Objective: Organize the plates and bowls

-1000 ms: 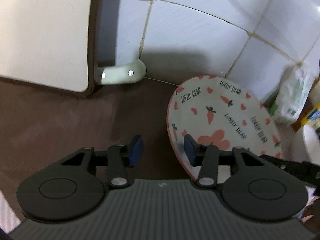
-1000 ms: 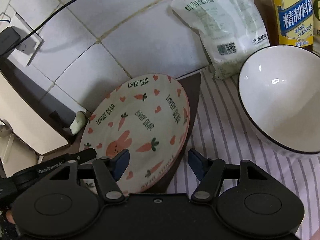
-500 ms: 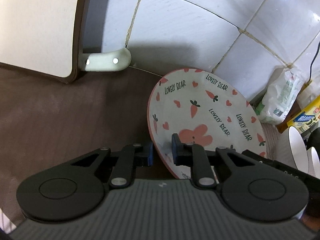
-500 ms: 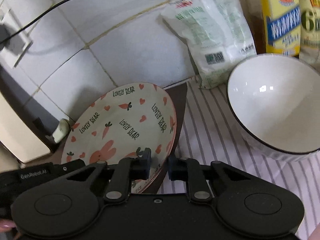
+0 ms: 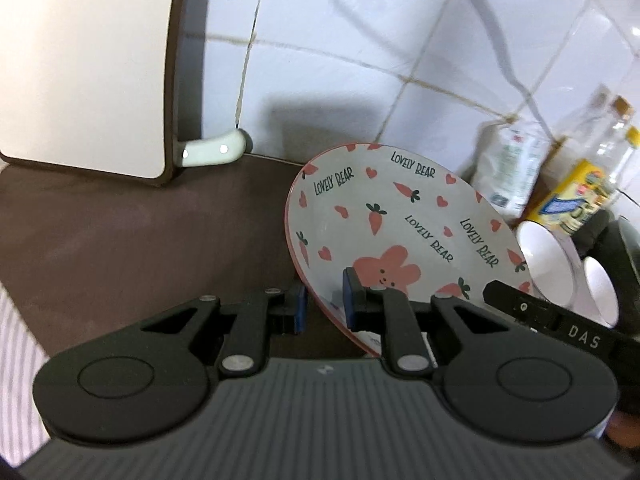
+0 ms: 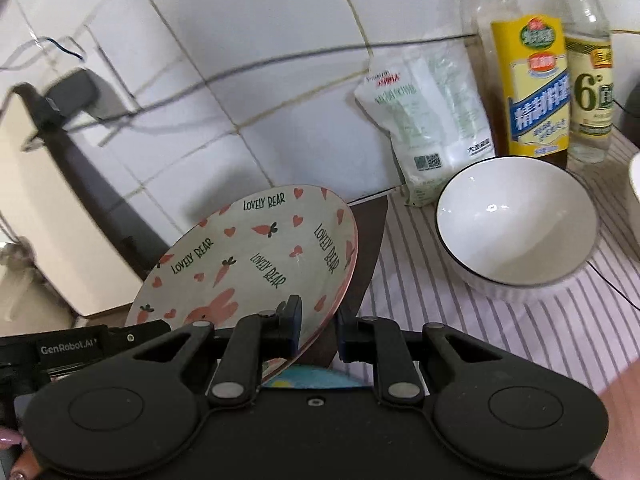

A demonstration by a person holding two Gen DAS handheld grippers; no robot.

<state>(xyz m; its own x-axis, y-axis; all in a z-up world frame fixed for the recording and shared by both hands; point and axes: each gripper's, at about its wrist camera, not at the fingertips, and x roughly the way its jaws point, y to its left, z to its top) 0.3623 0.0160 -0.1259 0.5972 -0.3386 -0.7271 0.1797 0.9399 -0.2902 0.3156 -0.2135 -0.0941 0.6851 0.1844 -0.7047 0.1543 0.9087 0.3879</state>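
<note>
Plate (image 5: 400,224) with the carrots, hearts, pink bunny and "LOVELY BEAR" lettering is up off the worktop, tilted, with both grippers on its rim at once. Left gripper (image 5: 324,306) has its fingers (image 5: 350,300) pinching the plate's near-left edge, one blue pad on the printed face and the other behind it. Right gripper (image 6: 316,328) straddles the opposite edge (seen from the right wrist, the left pad sits on the printed face, and the other pad looks a bit off the underside, so I can't tell how firmly it's clamped).

Under the plate is a dark brown mat (image 5: 140,240), and next to it a striped cloth (image 6: 480,320). A white bowl (image 6: 516,224) with a thin dark rim sits upright on the stripes, well apart from the plate. Behind it, against the white tiled wall (image 6: 260,60), are a white bag (image 6: 428,128), a yellow-label bottle (image 6: 536,88) and a clear bottle (image 6: 590,92) beside it. A cream board (image 5: 84,60) leans at the left of the left wrist view, and something light blue (image 6: 308,380) peeks out just below the plate
</note>
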